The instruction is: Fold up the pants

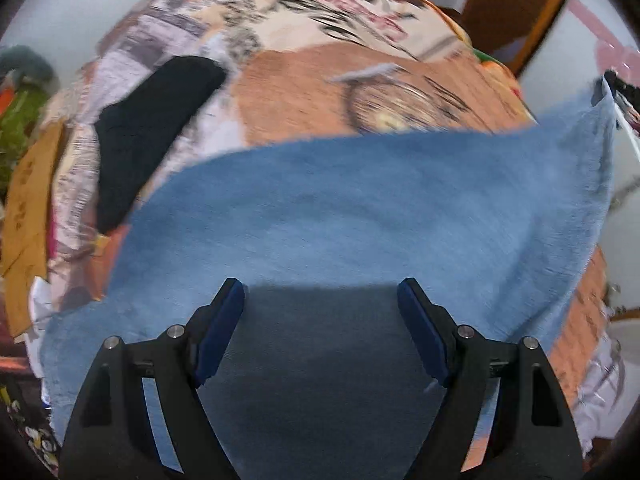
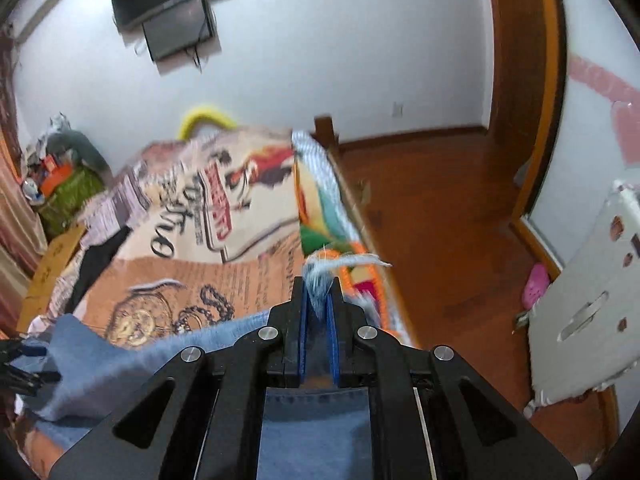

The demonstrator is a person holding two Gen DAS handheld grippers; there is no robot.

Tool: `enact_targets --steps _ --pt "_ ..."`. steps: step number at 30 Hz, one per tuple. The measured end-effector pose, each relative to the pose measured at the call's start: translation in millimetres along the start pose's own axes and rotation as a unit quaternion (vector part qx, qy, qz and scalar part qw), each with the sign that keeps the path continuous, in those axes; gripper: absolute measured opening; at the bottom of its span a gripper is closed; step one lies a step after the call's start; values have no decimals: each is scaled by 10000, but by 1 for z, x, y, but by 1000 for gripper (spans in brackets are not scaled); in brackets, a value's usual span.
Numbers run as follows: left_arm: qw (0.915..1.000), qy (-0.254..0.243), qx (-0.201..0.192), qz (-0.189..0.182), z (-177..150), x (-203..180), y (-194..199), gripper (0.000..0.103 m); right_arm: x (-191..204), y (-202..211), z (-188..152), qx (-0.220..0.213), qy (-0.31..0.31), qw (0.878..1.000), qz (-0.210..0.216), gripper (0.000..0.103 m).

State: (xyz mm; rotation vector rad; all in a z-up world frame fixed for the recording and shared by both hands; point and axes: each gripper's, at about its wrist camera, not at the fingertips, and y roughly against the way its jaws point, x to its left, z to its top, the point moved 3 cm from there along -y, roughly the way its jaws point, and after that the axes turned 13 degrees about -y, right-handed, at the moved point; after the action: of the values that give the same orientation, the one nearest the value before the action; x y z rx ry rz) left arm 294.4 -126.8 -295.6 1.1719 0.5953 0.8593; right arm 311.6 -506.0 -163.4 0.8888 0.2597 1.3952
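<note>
Light blue denim pants (image 1: 360,220) lie spread over a bed with a printed cover (image 1: 304,76). My left gripper (image 1: 320,292) is open, its blue pads wide apart just above the denim, holding nothing. My right gripper (image 2: 318,292) is shut on the frayed hem of the pants (image 2: 320,276) and holds it up off the bed; denim hangs below it (image 2: 120,364). The right gripper also shows at the right edge of the left wrist view (image 1: 622,92), lifting that corner of the cloth.
A black garment (image 1: 148,128) lies on the bed at the left, beside a cardboard box (image 1: 28,204). The bed's edge runs along a wooden floor (image 2: 440,216). A white board (image 2: 588,292) leans at the right. A door frame (image 2: 532,80) stands behind.
</note>
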Motion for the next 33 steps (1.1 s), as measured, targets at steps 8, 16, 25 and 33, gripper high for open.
enact_targets --steps 8,16,25,33 --pt "9988 -377 -156 276 0 -44 0 82 -36 7 -45 213 15 9994 -261 8" --pt "9991 -188 -297 239 -4 -45 -2 83 -87 -16 -118 962 -661 9906 -720 8" --pt "9989 -59 -437 134 -7 -33 12 83 -82 1 -124 1154 -869 9848 -969 21" --pt "9897 638 -1179 504 -25 44 85 83 17 25 -87 636 -43 9978 -194 39"
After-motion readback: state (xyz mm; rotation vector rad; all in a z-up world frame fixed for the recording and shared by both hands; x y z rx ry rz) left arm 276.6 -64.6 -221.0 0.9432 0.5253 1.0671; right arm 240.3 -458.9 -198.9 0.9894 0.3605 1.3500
